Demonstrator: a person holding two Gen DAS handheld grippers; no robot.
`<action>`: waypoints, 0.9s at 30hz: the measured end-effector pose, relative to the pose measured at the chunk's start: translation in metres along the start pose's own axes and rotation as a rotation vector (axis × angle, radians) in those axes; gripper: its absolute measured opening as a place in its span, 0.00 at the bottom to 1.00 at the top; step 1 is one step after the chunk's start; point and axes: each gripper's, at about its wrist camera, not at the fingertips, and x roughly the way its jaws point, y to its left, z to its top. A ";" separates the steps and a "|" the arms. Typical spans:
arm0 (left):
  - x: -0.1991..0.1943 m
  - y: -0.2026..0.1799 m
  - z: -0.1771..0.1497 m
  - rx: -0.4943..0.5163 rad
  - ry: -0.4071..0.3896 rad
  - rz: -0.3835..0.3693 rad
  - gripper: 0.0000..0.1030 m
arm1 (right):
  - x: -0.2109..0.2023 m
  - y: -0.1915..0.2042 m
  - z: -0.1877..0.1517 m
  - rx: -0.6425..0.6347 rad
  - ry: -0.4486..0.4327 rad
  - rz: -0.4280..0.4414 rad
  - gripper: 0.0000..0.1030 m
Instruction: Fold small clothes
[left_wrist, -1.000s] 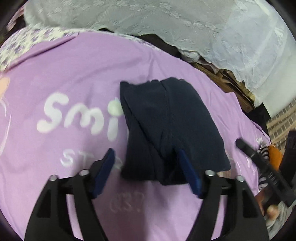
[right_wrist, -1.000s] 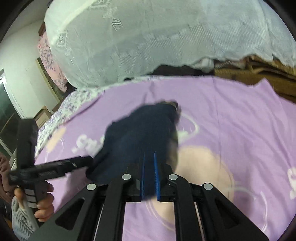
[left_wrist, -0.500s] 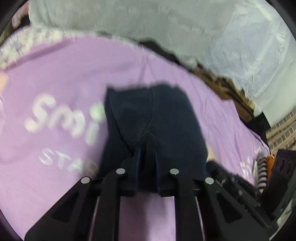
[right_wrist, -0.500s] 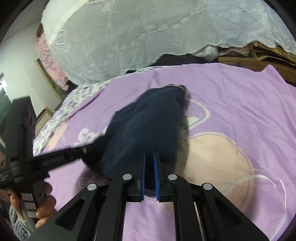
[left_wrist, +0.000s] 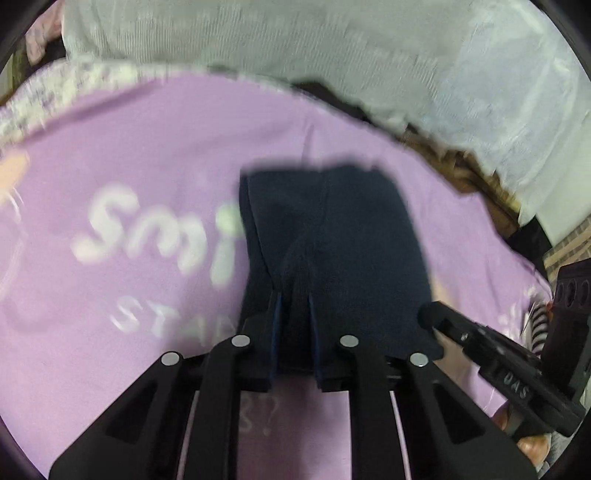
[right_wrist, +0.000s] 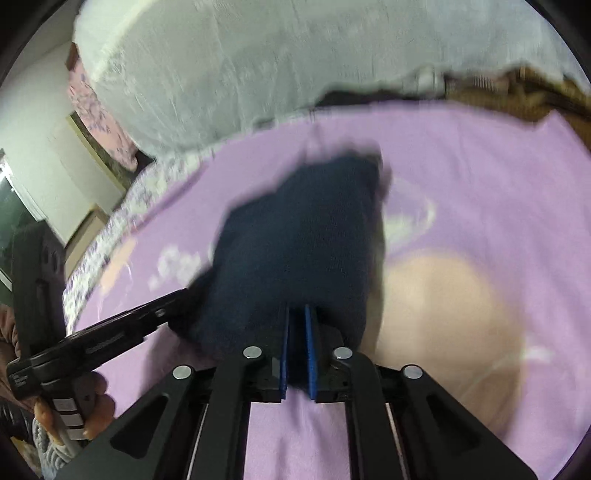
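Two tongs, left tongs (left_wrist: 293, 299), right tongs (right_wrist: 296, 314), pinching one navy garment (left_wrist: 332, 236)

My left gripper (left_wrist: 293, 306) points steeply downward, its jaws having just closed — the blue pads (left_wrist: 276, 325) now stand nearly together, pinching a fold of the dark cloth (left_wrist: 332, 236). My right gripper (right_wrist: 296, 321) tilts down at much the same slope, jaws drawn in tight on the cloth's near edge. In the right wrist view my left hand (right_wrist: 92, 402) wraps the left handle — fingers curled round it. The two grippers sit close side by side.
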 end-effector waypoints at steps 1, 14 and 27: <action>-0.002 -0.004 0.006 0.007 -0.016 0.006 0.13 | -0.002 0.001 0.013 -0.001 -0.020 -0.005 0.09; 0.069 -0.020 0.018 0.098 0.053 0.190 0.16 | 0.062 0.000 0.036 -0.003 0.049 -0.086 0.05; 0.049 -0.007 -0.002 0.043 0.078 0.061 0.44 | 0.018 -0.008 0.001 0.023 -0.002 -0.001 0.18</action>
